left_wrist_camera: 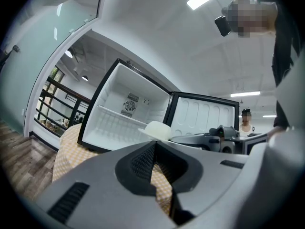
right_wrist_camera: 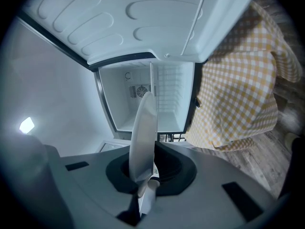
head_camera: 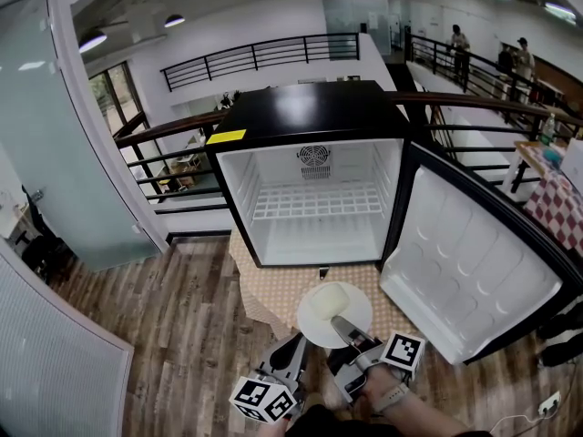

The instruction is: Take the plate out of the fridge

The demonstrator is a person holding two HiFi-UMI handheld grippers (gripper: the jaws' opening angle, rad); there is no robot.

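Plainly, my right gripper (head_camera: 342,325) clamps the single round white plate (head_camera: 321,309), its near rim hidden; my left gripper (head_camera: 297,344) sits closed, empty. One open black fridge (head_camera: 305,115).

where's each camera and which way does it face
Head view: on the person's head, facing down at fridge, plate, left gripper, right gripper, a hand.
Left gripper view: on the left gripper, over shut jaws toward fridge and plate.
Right gripper view: on the right gripper, along jaws clamping the plate.
All share fridge and plate.

Glossy plate (head_camera: 311,327), checked woven cloth (head_camera: 273,295), wood-grain floor (head_camera: 182,321)
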